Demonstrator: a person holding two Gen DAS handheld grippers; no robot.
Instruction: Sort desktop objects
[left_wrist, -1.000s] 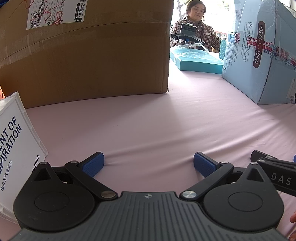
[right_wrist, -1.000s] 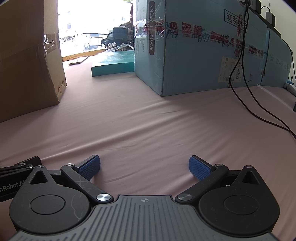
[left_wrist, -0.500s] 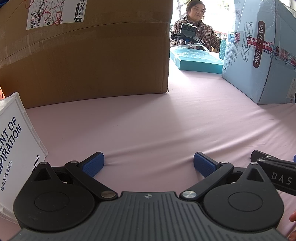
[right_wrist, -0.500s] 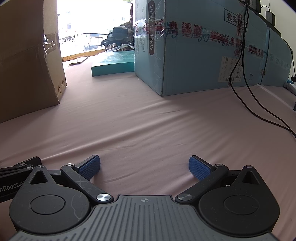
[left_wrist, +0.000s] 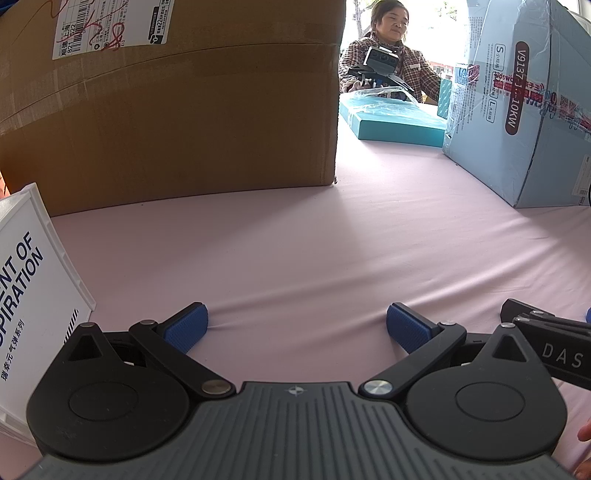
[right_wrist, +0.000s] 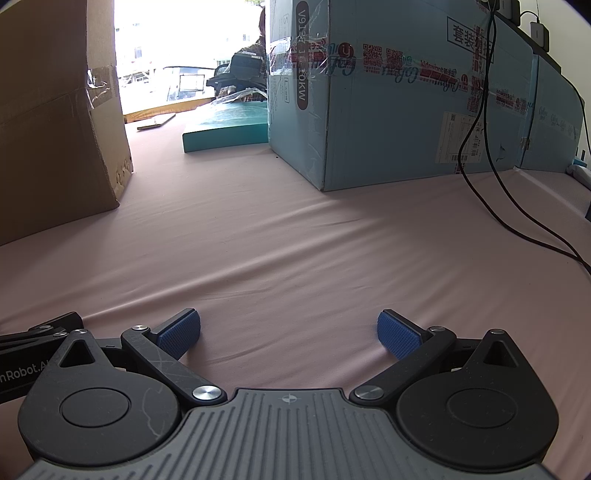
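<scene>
My left gripper (left_wrist: 297, 326) rests low over the pink tablecloth (left_wrist: 295, 251), open, with nothing between its blue pads (left_wrist: 184, 326). A white box with dark blue lettering (left_wrist: 33, 295) stands just to its left, apart from the fingers. My right gripper (right_wrist: 290, 332) is also open and holds nothing, hovering just above the pink cloth (right_wrist: 295, 240). The two grippers sit side by side: part of the right one (left_wrist: 546, 343) shows at the right edge of the left wrist view, and part of the left one (right_wrist: 33, 343) at the left edge of the right wrist view.
A big brown cardboard box (left_wrist: 177, 96) stands at the back left and a large light blue carton (right_wrist: 388, 92) at the back right. A flat teal box (left_wrist: 388, 120) lies between them, with a seated person (left_wrist: 388, 62) behind it holding grippers. Black cables (right_wrist: 517, 206) trail over the cloth on the right.
</scene>
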